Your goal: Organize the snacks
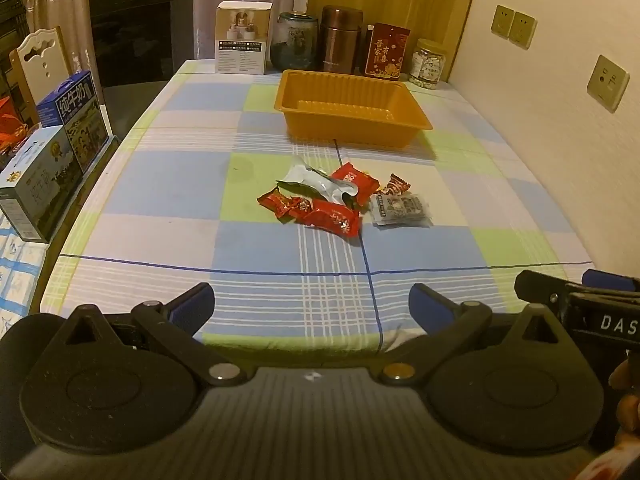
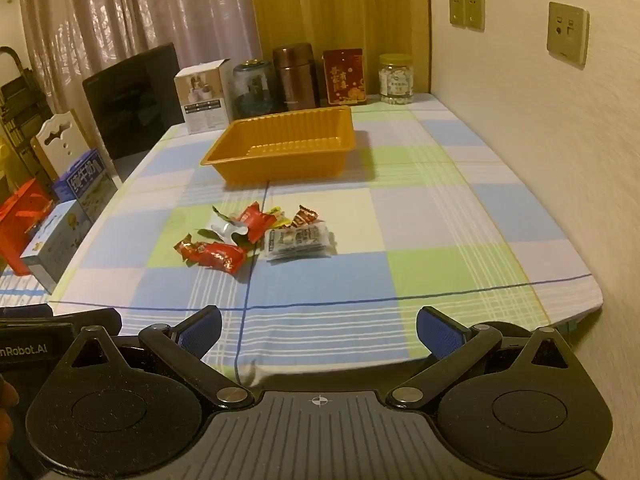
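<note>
Orange tray (image 1: 352, 104) empty | snack pile (image 1: 340, 200) overlapping, count unclear | left tool (image 1: 312, 308), right tool (image 2: 318, 330) agape

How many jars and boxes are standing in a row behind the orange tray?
5: white box leftmost, then glass jar, brown canister, red box, and a clear jar of white bits nearest the wall.

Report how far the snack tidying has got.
Nothing is done yet: the orange plastic tray holds no snacks. Nothing is in hand: the left gripper and right gripper are open, near the table's front edge. Left: every wrapped snack in the pile on the checked tablecloth.
</note>
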`<state>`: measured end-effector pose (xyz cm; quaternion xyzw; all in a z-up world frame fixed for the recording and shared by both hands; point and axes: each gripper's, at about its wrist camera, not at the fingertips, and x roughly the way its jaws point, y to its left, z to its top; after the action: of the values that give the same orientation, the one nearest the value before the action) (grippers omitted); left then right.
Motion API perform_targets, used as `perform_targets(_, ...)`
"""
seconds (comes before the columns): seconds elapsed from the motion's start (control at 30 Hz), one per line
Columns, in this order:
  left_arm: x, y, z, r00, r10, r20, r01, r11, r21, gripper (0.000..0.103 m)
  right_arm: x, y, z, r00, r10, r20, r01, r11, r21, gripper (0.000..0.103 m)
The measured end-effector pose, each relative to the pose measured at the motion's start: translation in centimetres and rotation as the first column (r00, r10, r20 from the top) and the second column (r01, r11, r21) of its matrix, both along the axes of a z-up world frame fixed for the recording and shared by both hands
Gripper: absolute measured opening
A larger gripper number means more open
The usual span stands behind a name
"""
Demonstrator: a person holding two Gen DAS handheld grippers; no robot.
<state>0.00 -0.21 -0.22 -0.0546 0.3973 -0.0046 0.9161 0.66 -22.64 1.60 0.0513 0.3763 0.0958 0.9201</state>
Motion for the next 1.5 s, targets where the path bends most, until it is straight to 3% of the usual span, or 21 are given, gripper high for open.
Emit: perform_targets(1.5,0.02,-0.15,-0.09,1.0,-0.006,0.0,0.006,1.0,-0.005,0.103,-0.02,-0.07,-0.23,1.0,-0.002,-0.002,0.002,1.0,0.001,0.103)
